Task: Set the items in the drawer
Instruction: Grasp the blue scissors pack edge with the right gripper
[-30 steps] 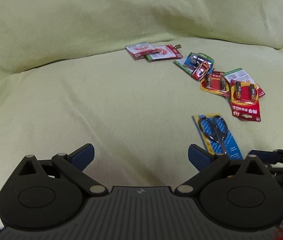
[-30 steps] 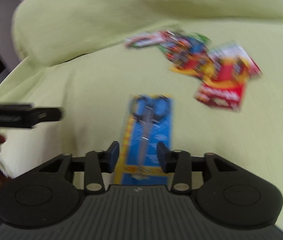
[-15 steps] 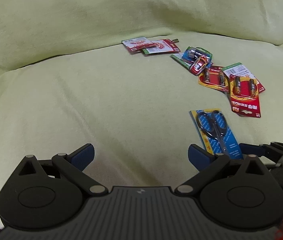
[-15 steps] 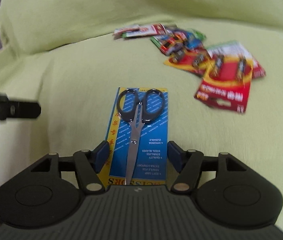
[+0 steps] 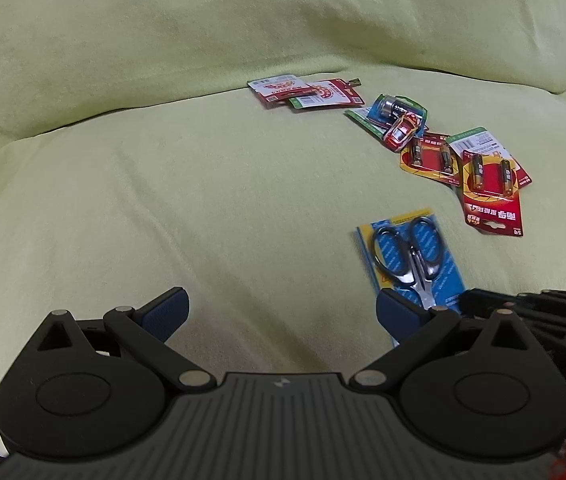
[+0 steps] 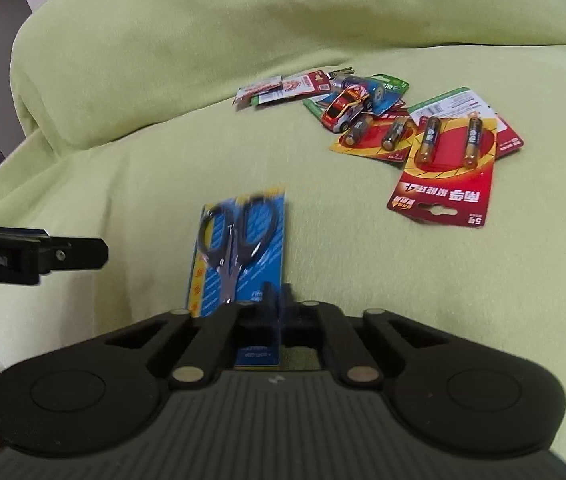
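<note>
In the left wrist view, our left gripper (image 5: 279, 312) hangs over the green cover (image 5: 163, 184). Its fingers (image 5: 165, 312) are spread wide and hold nothing. The scissors card (image 5: 411, 256) lies to the right, near us. Its near end goes under our right gripper (image 5: 531, 308), which pokes in from the right. Farther off on the right lie the battery packs (image 5: 491, 184), a toy car (image 5: 401, 130) and some flat red cards (image 5: 307, 92). We see no drawer here.

In the right wrist view, our right gripper (image 6: 277, 308) has its fingers pressed almost together on the near end of the scissors card (image 6: 239, 248). The card is pinched by its edge and looks tipped up a bit, though the picture is blurry there. The left gripper (image 6: 43, 258) shows at the left. The battery packs (image 6: 447, 160) and the toy car (image 6: 345, 110) sit far right, well apart from the card.

We think the card is light and thin, and it can bend. The metal scissors make the far end heavier, so it may droop or swing. The card may be smooth, so a firm pinch at the near end seems best. The battery packs should handle much the same: flat, light, best taken by an edge.
</note>
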### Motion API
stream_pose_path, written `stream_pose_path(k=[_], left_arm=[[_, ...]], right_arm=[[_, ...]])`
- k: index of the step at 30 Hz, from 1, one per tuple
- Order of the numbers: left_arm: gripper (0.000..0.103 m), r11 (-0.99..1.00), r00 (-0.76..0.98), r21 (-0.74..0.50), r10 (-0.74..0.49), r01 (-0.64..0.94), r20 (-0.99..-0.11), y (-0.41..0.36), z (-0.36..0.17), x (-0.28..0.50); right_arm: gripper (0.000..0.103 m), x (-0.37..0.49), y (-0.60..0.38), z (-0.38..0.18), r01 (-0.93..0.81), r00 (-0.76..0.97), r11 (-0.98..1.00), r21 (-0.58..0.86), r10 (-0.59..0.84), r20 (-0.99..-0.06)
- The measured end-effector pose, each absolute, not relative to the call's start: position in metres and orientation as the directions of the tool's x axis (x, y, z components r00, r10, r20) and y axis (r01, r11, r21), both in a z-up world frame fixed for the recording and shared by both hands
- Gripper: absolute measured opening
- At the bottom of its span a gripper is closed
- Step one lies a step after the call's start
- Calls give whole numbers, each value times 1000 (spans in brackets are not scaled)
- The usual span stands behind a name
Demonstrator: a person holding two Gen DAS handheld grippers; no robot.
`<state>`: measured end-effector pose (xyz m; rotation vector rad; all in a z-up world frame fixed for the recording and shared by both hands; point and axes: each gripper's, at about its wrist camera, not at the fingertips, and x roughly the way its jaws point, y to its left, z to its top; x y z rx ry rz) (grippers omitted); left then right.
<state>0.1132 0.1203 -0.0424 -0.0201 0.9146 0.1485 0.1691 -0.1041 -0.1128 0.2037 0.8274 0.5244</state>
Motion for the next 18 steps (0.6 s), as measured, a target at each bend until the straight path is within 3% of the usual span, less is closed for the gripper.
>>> stream_pose_path(k=[3,6,12,15,18], left_arm=[[101,990,598,46,117,-133,-793,119,-43,114],[101,991,604,40,108,-125,-790,118,-42,112],[101,993,598,42,102,-114,-795,117,-46,112],[100,999,593,-1,26,-46,-805,115,-51,110],[100,999,568,-34,-48,35,-822,107,-60,108]], right_arm=[[9,173,-113,-121,-327,515,826,459,563,-647],[43,173,-127,-132,-280,483,768,575,631,-607],[42,180,-144,-146,-272,420,676,685,724,-547],[34,187,-158,-156,-199,403,614,764,762,-507],[34,192,-164,-163,-149,391,567,810,786,-479]])
